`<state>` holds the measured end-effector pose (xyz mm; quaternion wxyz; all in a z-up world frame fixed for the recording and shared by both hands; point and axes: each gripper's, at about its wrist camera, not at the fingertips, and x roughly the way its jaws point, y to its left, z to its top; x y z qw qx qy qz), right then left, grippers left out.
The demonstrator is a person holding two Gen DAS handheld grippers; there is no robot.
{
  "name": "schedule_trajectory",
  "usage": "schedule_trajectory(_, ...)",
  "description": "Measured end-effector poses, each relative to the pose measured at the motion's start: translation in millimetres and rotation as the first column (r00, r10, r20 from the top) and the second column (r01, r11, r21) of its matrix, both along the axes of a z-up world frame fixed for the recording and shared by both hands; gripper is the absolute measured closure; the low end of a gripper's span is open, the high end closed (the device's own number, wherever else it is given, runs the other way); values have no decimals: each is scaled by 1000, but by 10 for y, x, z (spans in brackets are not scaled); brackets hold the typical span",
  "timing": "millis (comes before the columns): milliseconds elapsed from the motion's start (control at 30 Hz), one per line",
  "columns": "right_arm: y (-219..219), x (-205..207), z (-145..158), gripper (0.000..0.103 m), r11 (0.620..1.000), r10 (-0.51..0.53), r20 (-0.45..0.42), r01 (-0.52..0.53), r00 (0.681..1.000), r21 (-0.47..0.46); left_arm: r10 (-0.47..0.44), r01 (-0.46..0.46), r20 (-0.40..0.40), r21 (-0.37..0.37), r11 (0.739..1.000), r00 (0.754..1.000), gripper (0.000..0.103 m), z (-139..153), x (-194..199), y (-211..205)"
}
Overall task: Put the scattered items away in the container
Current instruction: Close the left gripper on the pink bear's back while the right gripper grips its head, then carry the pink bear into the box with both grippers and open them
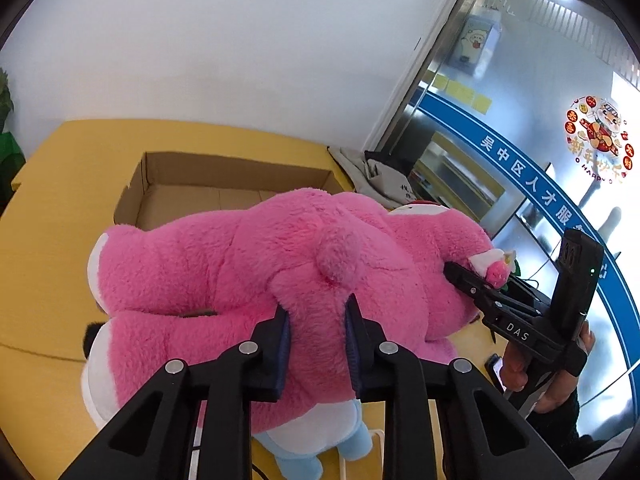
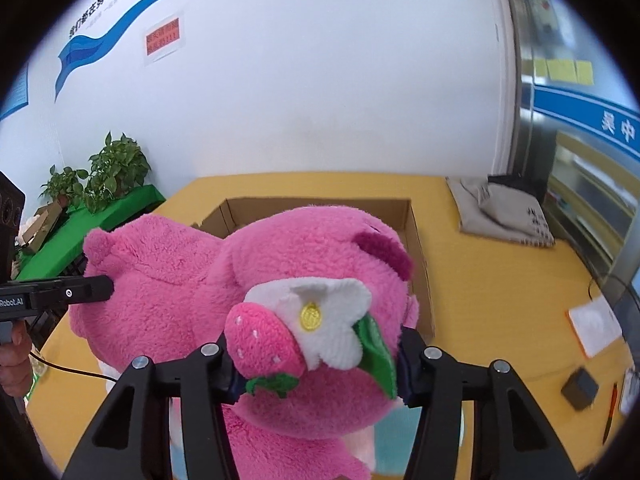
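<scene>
Both hands were on it! The pink plush bear hung lifted over the yellow worktop, just in front of the open cardboard box, not inside it. The left hand-held gripper was clamped on a fold of pink fur below the bear's little round tail, its blue-lined fingers pressed in from either side. The right hand-held gripper had closed around the head end, squeezing the plush right where the strawberry and white flower were sewn on.

The surface stretched wide and bright yellow under all of it. The box sat toward the back, near the white wall, flaps up. At the far right corner lay a grey cloth bag, slumped on the worktop. Nearer the right edge lay a white pad with an orange border, a small dark block and a pen. A light-blue plush peeked out beneath the bear.

Around the room: potted green plants on a green-covered stand to the left, a blue wave banner and a red notice on the wall, and a glass partition with a blue stripe, yellow sticky notes and a festive round sticker.
</scene>
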<state>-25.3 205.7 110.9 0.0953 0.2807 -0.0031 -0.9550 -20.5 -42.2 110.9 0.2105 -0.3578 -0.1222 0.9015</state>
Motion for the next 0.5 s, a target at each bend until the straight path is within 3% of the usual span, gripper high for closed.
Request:
schedule_trajectory(167, -99, -617, 378, 50, 1000, 10, -99, -11, 995, -8, 19, -23, -81, -49, 999, 996, 79, 429, -598, -124)
schedule_trajectory(300, -103, -1176, 588, 50, 1000, -6, -153, 4, 988, -15, 9, -19, -121, -82, 996, 993, 79, 601, -1210, -169)
schedule_trajectory(433, -24, -1709, 525, 50, 999, -39, -165, 34, 985, -35, 0, -8, -95, -80, 997, 996, 79, 522, -1871, -170)
schedule_trajectory(500, 35, -1963, 375, 49, 997, -59, -151, 52, 987, -50, 16, -17, -17, -108, 994, 1000, 79, 189, -2189, -128)
